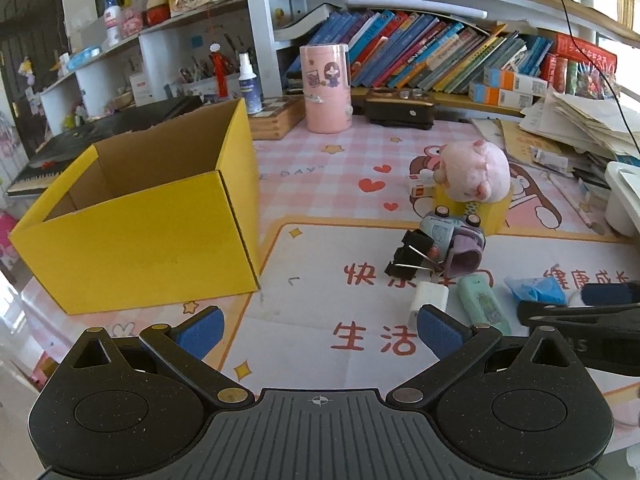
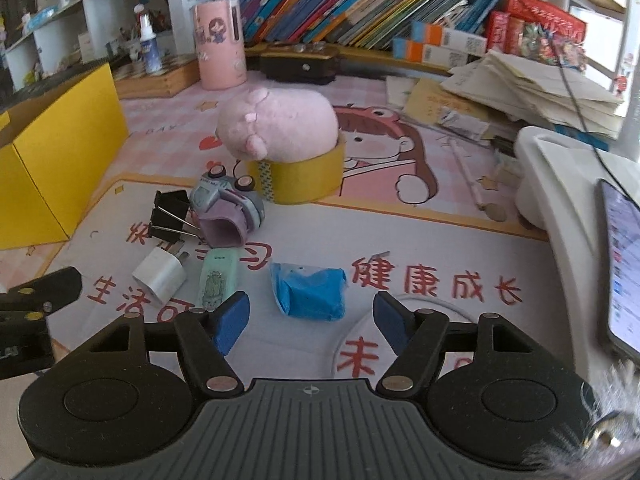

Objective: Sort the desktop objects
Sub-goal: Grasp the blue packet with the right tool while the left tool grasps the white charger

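While the right gripper (image 2: 310, 318) hung over the printed desk mat (image 2: 420, 240), its blue pads (image 2: 232, 320) stood partly apart and gripped nothing; the blue crumpled packet (image 2: 308, 292) lay on the mat just ahead of the gap, untouched, its longer side running across the view. Left of it the mint-green eraser (image 2: 214, 282) lay flat, long axis running away from the camera with a slight lean to the right, beside the white charger plug (image 2: 160, 276), whose prongs pointed up and to the right toward the eraser's far end. Beyond these sat black binder clips (image 2: 170, 216), wire handles pointing right toward a small toy car (image 2: 230, 204) tipped over, wheels up. Farther back a pink plush toy (image 2: 280, 124) rested on a yellow tape roll (image 2: 300, 178). The left gripper (image 1: 320, 332) had its pads spread wide over bare mat, empty, with the open yellow cardboard box (image 1: 152, 232) standing upright ahead and to its left.
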Demonstrator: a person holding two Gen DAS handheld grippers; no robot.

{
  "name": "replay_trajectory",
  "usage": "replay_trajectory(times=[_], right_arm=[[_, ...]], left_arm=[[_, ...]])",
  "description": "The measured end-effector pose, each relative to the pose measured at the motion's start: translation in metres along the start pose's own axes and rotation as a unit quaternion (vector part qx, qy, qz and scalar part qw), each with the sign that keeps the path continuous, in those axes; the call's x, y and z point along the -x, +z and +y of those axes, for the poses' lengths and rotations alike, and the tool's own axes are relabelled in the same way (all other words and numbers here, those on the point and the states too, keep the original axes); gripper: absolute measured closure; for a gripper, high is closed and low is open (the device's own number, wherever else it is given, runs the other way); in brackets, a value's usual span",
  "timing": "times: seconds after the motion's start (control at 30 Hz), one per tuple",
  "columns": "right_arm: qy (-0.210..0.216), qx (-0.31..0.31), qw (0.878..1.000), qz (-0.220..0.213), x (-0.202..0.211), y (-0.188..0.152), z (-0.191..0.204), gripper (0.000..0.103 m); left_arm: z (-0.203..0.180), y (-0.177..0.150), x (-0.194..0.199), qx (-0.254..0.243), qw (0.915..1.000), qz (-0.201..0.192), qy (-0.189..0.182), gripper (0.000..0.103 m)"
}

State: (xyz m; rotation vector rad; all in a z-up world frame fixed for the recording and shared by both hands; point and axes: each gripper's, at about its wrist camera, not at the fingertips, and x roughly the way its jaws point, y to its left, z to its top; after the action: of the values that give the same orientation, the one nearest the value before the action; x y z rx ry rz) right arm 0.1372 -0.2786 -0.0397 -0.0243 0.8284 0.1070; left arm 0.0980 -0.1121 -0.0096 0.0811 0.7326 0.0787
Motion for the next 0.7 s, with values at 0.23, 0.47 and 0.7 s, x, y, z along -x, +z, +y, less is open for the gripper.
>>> replay_trajectory(times=[0.23,0.47,0.7], right_arm=[[0.015,0.01,1.0,0.019,-0.021,0.006,-0.007,0.055],[0.031,0.019,0.999,0.008,-0.02,0.011,-0.021,0.064],[0.035,0.031,0.998,-0.029,-0.007,0.018,-0.033,0.064]], left_arm=[[-0.016,0.004,-0.009,-0.017,0.9996,0.011,-0.019,0.0],[-0.035,0.01,-0.031,-0.016,0.9979,0.038,-0.051,0.01],[-0.05,0.012,-0.052,-0.029,0.9949,0.069,-0.068,0.034]])
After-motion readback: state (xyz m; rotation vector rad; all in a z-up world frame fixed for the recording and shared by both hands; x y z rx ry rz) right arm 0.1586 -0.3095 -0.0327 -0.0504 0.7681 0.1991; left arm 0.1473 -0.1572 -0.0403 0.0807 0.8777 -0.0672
